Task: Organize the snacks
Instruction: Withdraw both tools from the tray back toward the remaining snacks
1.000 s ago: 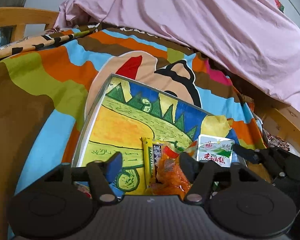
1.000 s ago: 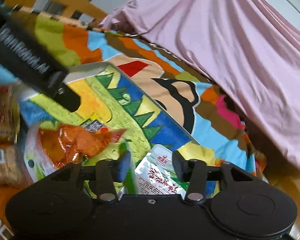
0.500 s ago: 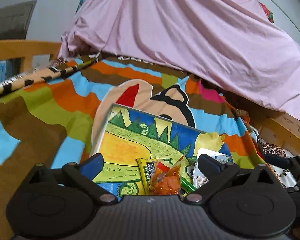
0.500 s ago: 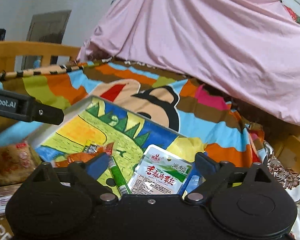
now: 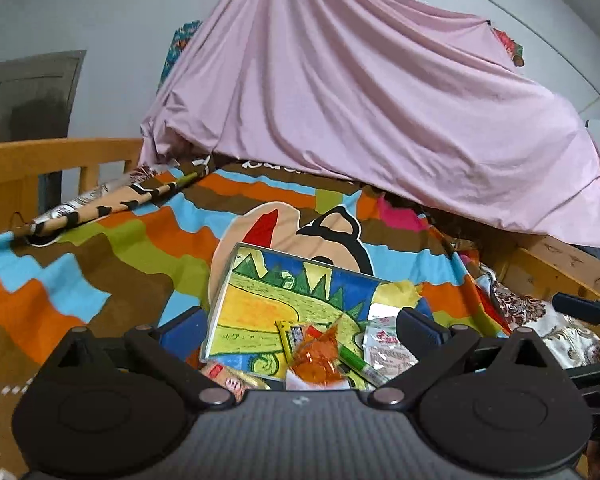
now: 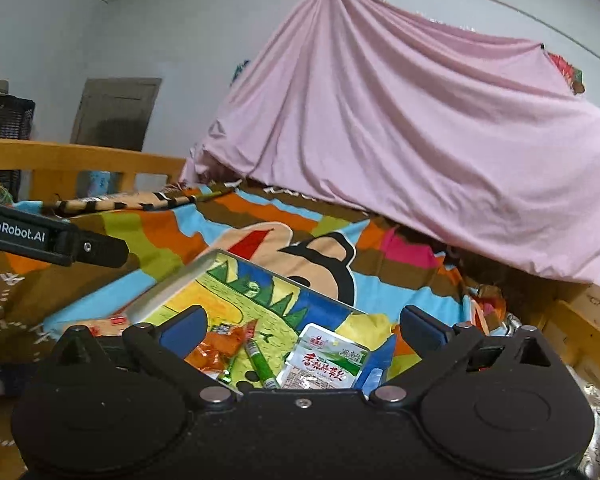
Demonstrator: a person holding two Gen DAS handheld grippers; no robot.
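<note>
Left gripper (image 5: 300, 330) and right gripper (image 6: 302, 330) both spread wide, holding nothing. Orange crinkly snack packet (image 6: 216, 350), green stick snack (image 6: 261, 364) and white-green sachet (image 6: 326, 364) lie at near edge of colourful painted board (image 5: 260, 304); striped blanket (image 5: 112, 256), pink draped sheet (image 5: 380, 120) beyond.

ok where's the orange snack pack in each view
Left wrist: orange pack bottom centre, between the open fingers, on the painted board.
Right wrist: orange pack lower left of centre, by the left finger.
Shared landmark: green stick just right of it.
</note>
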